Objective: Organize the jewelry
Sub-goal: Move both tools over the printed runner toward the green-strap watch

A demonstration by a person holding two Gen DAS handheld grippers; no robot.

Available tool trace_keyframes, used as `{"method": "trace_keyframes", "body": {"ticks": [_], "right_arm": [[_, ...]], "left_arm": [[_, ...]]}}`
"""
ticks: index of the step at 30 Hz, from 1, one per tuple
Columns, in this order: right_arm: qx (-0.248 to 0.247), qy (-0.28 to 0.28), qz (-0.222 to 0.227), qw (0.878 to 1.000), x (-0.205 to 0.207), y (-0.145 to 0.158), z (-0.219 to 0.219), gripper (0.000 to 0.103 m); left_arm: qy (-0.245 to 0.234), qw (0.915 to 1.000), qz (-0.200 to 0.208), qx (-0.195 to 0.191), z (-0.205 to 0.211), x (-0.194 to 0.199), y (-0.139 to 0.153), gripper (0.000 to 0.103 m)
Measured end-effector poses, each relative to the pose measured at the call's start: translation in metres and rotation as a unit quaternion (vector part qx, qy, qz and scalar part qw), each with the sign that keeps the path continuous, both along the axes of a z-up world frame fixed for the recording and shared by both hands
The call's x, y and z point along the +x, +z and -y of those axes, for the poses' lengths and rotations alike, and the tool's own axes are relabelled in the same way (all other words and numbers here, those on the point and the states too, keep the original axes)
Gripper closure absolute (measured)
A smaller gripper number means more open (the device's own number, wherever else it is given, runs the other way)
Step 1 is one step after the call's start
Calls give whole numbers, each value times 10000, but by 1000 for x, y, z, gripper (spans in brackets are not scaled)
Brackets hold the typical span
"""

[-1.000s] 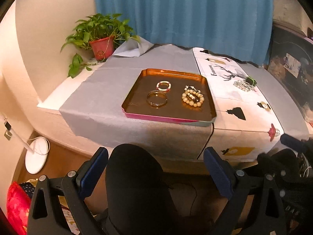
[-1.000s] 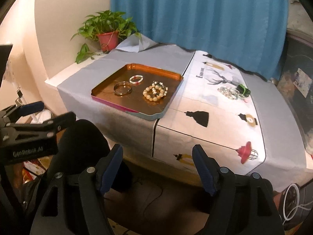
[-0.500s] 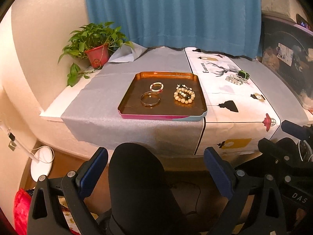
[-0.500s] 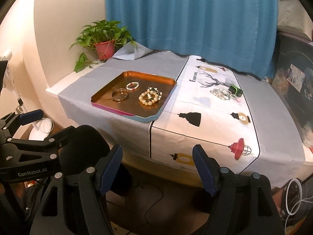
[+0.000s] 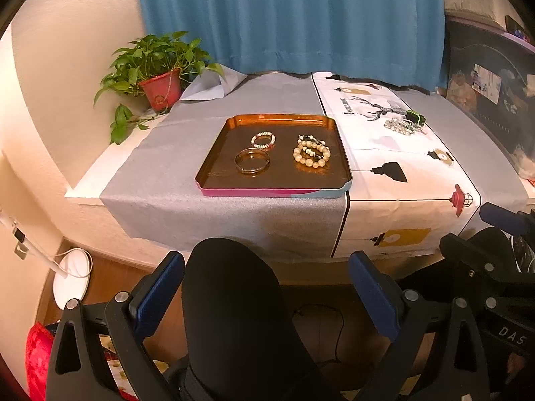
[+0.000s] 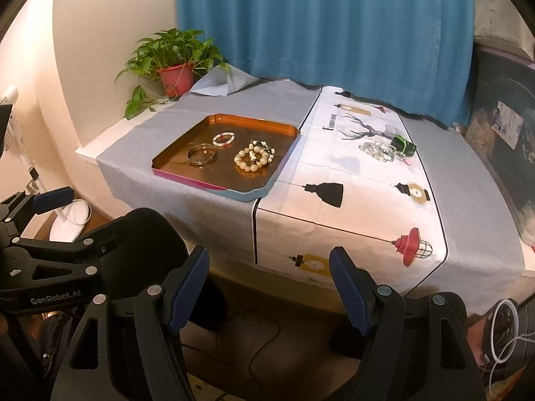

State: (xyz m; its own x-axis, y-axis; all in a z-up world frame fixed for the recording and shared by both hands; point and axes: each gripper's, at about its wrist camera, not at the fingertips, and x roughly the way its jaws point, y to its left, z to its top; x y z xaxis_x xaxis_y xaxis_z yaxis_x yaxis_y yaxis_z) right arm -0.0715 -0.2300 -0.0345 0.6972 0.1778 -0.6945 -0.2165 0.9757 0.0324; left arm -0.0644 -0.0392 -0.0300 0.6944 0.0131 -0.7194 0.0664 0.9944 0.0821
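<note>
Warm, yellowish indoor light fills both fisheye views. The cream wall [image 5: 67, 67] at left glows brightest, nearly washed out. The copper tray [image 5: 214, 167] carries a soft orange sheen along its far rim, and the printed white cloth [image 6: 367, 180] looks bright without glare. The floor beneath the table edge lies in deep shadow. Focus is sharp across the tabletop. Straight lines bow outward, and black vignetting rounds the corners.
</note>
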Motion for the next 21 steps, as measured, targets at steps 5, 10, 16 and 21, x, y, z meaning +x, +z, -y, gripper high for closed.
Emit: {"method": "trace_keyframes", "body": {"ticks": [5,10,16,21], "right_arm": [[19,-31,-63,10000,5,-3,2,28],[17,-124,-95,9999,11,-8,10,28],[131,-616,-194,9978,26,-16,46,28],[205,-1137,-309,9928,41,-26,87,28]], "left_arm": [[-22,10000,-54,24,1,5,-3,5],[-120,9999,-42,108,8,12,-2,5],[-302,9995,-13,137,26,33,4,5],[-521,9986,-35,111,49,62,11,5]]}}
